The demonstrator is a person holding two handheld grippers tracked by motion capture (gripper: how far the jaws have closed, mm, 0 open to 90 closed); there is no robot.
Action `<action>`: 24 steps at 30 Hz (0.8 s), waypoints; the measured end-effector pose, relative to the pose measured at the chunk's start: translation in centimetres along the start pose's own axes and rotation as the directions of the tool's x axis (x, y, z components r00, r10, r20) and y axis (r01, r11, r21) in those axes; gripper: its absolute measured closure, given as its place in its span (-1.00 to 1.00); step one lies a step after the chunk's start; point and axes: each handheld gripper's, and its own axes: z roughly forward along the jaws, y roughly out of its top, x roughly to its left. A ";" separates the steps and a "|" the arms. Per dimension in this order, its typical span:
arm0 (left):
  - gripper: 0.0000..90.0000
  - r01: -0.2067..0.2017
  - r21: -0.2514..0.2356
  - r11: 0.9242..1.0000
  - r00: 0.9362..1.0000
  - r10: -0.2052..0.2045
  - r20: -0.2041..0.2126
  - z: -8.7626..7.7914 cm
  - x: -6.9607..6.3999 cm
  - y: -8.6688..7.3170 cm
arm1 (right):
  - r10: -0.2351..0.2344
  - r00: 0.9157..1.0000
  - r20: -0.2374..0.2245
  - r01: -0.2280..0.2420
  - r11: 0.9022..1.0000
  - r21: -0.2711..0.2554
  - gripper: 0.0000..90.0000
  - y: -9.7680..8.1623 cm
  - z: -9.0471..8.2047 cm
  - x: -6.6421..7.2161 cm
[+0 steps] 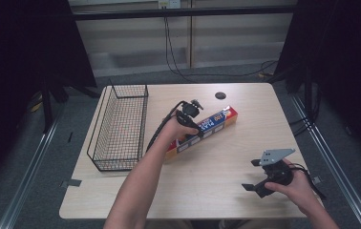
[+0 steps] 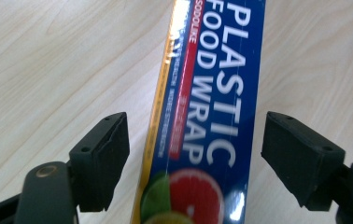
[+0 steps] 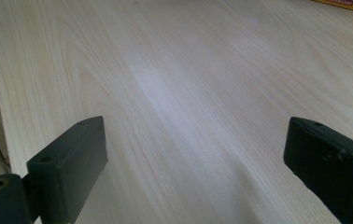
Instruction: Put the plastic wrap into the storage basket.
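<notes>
A long, narrow plastic wrap box (image 1: 206, 130) lies diagonally near the middle of a pale wooden table (image 1: 217, 191), just right of a black wire basket (image 1: 121, 126). The left gripper (image 2: 193, 154) hovers over the box, jaws spread wide, 1 on each long side, not touching. The right gripper (image 1: 260, 176) rests apart near the table's right edge, jaws also wide and empty. The box looks light, stiff cardboard with a glossy, possibly slippery face; gripping across its narrow width near the middle seems best.

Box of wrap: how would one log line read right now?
left gripper: open, astride box | right gripper: open, idle | basket: empty
</notes>
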 end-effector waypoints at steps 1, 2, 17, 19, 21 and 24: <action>-0.51 0.000 0.000 1.000 1.000 0.000 0.000 0.0 0.0 0.0 | 0.002 1.000 -0.001 -0.002 1.000 0.000 -0.87 0.0 0.0 0.0; -0.51 -0.008 0.000 1.000 1.000 0.008 -0.004 0.3 -0.1 0.1 | 0.002 1.000 -0.001 -0.002 1.000 0.000 -0.87 0.0 0.0 0.0; -0.10 -0.026 0.115 0.993 0.999 0.030 -0.028 1.3 -1.1 1.5 | 0.002 1.000 -0.002 -0.002 1.000 -0.005 -0.87 0.0 -0.1 0.0; -0.08 -0.001 0.120 0.993 1.000 0.005 -0.028 1.1 -1.5 1.5 | 0.000 1.000 -0.002 0.000 1.000 -0.005 -0.87 0.0 -0.1 -0.1; -0.07 0.015 0.120 0.993 1.000 -0.013 -0.022 0.7 -1.4 1.3 | 0.001 1.000 -0.003 -0.001 1.000 -0.006 -0.87 0.0 -0.1 0.0; -0.06 0.026 0.126 0.992 1.000 -0.025 -0.012 -0.1 -1.1 1.2 | 0.001 1.000 -0.002 -0.001 1.000 -0.007 -0.87 0.0 -0.2 -0.1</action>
